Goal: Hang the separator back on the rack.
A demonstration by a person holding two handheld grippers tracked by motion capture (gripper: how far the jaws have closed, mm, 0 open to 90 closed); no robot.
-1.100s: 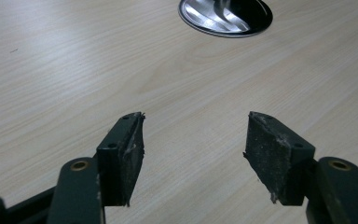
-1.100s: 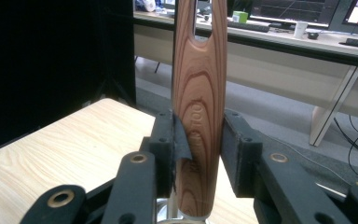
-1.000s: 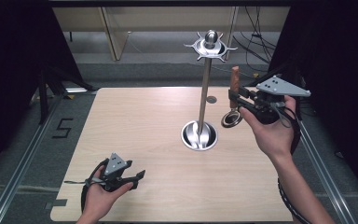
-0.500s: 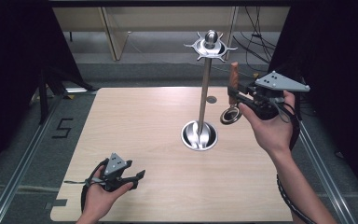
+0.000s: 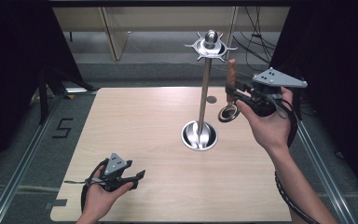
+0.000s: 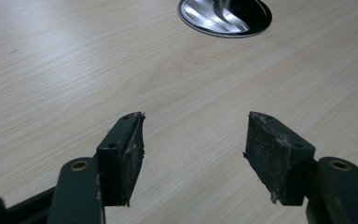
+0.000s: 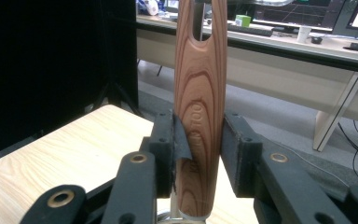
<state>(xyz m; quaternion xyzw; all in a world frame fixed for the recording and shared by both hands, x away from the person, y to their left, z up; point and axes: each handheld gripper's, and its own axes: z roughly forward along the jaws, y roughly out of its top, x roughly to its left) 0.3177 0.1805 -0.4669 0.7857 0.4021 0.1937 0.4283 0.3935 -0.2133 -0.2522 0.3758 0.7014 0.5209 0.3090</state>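
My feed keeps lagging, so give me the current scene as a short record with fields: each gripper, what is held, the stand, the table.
left gripper: open, jaws wide apart, nothing between them, low over the near left part of the table
right gripper: shut on the wooden handle, raised to the right of the stand
held item: wooden-handled utensil, handle upright, round metal ring end hanging below
stand: metal utensil stand, upright pole, round base, spiked hook ring at top
table: light wooden table
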